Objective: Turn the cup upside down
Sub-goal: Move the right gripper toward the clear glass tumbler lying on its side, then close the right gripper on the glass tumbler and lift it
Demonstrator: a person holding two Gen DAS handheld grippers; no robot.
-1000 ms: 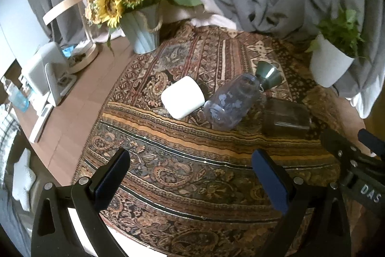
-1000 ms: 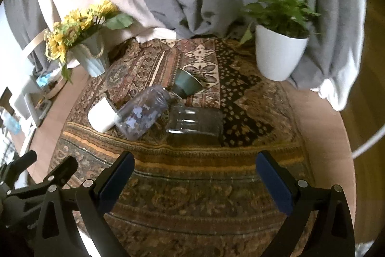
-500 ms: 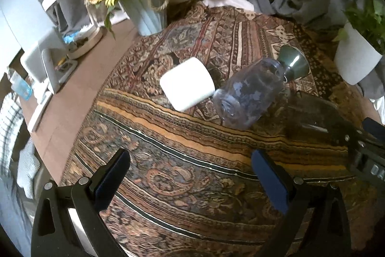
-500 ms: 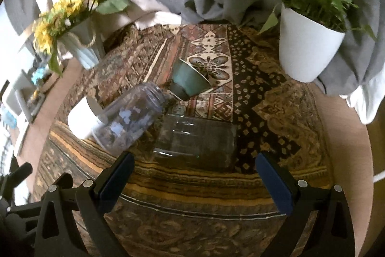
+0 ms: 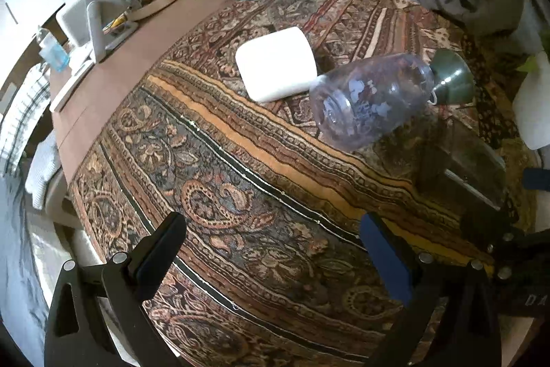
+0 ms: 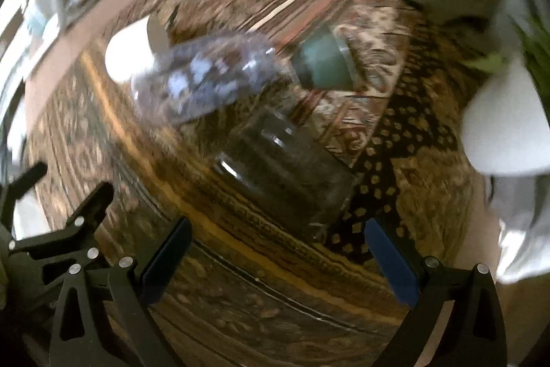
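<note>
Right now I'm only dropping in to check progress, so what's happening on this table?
Nothing is held yet. Four cups lie on their sides on the patterned cloth: a white cup, a clear printed cup, a green cup and a dark glass. Both hand-held grippers are open and empty. The right hand-held gripper is aimed at the dark glass, its view blurred with motion. The left hand-held gripper hovers over bare cloth in front of the cups.
</note>
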